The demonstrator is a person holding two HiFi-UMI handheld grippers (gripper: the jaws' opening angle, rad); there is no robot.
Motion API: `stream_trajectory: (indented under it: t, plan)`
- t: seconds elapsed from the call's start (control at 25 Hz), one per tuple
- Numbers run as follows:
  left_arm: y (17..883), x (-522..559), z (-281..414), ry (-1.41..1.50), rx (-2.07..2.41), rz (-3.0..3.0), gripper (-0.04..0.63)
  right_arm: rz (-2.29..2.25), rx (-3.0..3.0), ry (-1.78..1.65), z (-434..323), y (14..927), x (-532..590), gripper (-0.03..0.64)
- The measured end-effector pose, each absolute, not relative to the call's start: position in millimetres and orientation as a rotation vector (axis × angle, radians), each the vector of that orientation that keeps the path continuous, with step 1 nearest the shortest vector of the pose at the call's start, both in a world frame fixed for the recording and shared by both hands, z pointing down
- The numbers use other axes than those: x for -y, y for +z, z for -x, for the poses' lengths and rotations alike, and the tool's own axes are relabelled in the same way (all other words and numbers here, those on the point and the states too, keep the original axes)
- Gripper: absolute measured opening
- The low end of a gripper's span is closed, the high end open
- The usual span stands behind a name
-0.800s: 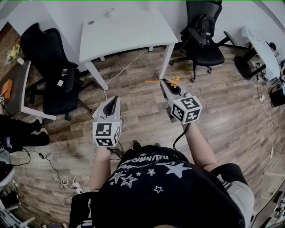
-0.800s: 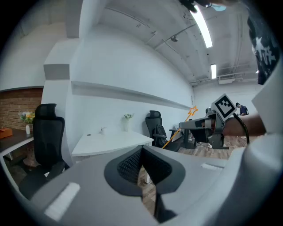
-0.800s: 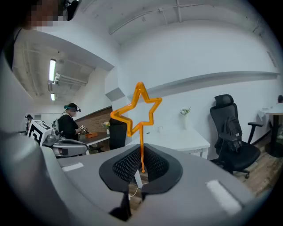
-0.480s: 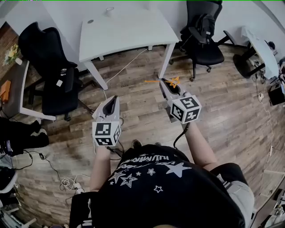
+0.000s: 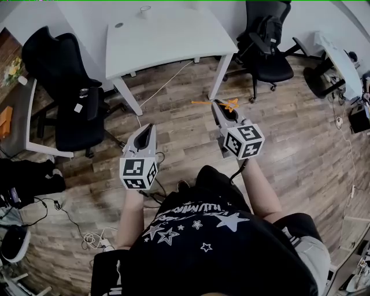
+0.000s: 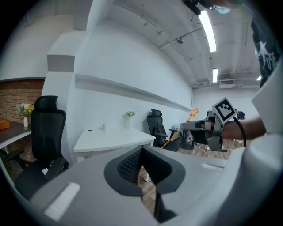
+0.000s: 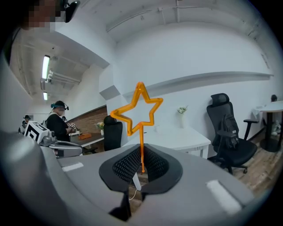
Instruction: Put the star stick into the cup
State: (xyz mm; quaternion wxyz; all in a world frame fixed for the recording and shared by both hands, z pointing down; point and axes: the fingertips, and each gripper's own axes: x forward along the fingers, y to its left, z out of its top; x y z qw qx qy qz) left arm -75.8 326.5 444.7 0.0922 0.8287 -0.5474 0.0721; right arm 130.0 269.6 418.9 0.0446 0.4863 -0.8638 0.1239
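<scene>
The orange star stick stands upright between the jaws of my right gripper, which is shut on its thin shaft. From the head view the stick lies crosswise at that gripper's tip, above the wooden floor near the table's right leg. A small white cup sits at the far edge of the white table; it shows as a tiny cup in the left gripper view. My left gripper is shut and holds nothing, level with the right one and to its left.
Black office chairs stand left and right of the table. A small plant vase sits on the table near the cup. Cables lie on the floor. Another person stands far off by a brick wall.
The person has stepped a little toward the table, a knee now showing below the grippers. Both grippers sit slightly lower in the head view; the star stick stays held.
</scene>
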Motion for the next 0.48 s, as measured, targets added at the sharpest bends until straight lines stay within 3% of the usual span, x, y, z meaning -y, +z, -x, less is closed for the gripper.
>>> stream_trajectory:
  t: [0.48]
  plan:
    - [447, -283, 92, 0.194, 1.645, -2.437, 0.003, -1.520, 2.643, 0.382, -136, 422, -205, 0.032]
